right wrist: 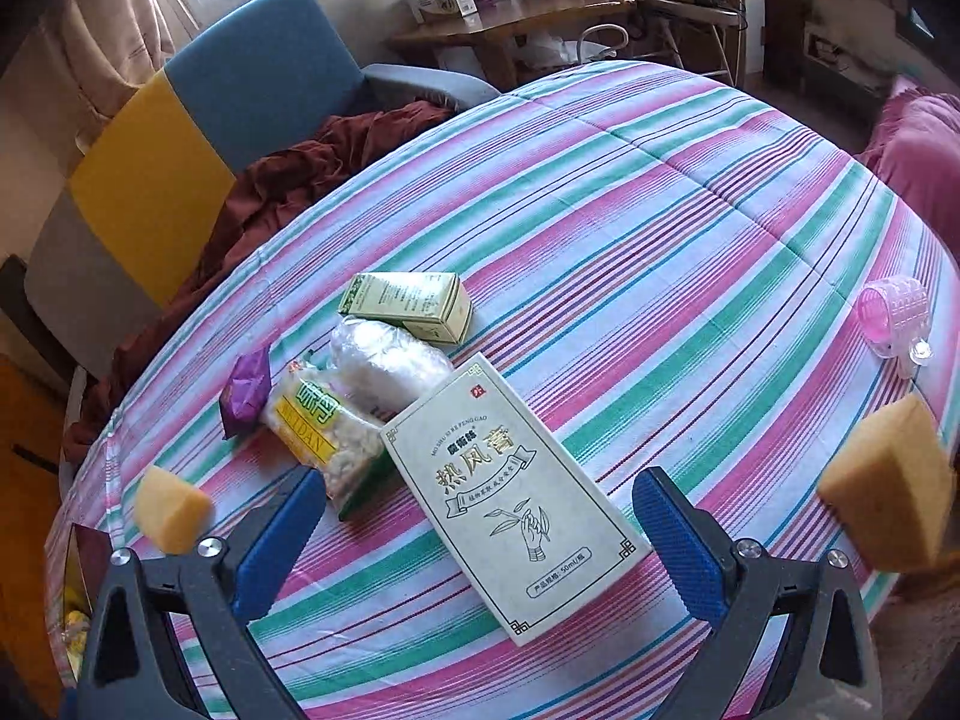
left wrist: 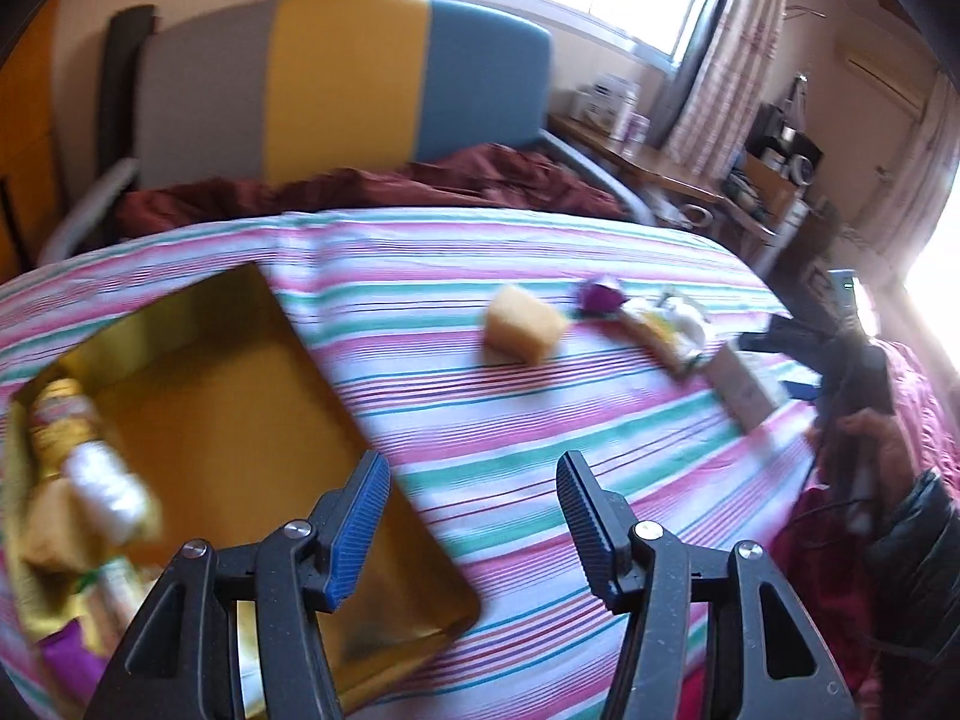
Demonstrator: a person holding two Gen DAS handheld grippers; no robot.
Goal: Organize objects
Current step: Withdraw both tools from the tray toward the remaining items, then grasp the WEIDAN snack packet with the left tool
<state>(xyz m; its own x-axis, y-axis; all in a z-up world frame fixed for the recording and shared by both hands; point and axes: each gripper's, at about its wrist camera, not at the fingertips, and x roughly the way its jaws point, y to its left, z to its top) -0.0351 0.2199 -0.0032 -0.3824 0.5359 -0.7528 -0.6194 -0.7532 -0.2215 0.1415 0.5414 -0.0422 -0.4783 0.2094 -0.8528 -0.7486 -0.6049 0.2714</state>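
My left gripper (left wrist: 471, 483) is open and empty, hovering over the right edge of a gold tin tray (left wrist: 240, 396) that holds a white roll (left wrist: 108, 489) and some packets. My right gripper (right wrist: 480, 510) is open and empty just above a white medicine box (right wrist: 510, 492) on the striped cloth. Beside the box lie a yellow snack packet (right wrist: 324, 432), a clear-wrapped white bundle (right wrist: 384, 360), a green box (right wrist: 414, 303) and a purple packet (right wrist: 246, 390). A yellow sponge (right wrist: 171, 507) lies at the left, another sponge (right wrist: 888, 492) at the right. The sponge also shows in the left wrist view (left wrist: 522, 324).
A pink plastic cup (right wrist: 894, 318) lies on its side at the table's right edge. A grey, yellow and blue chair (left wrist: 342, 84) with a dark red cloth (left wrist: 360, 186) stands behind the table. A wooden desk (right wrist: 510, 24) with boxes stands further back.
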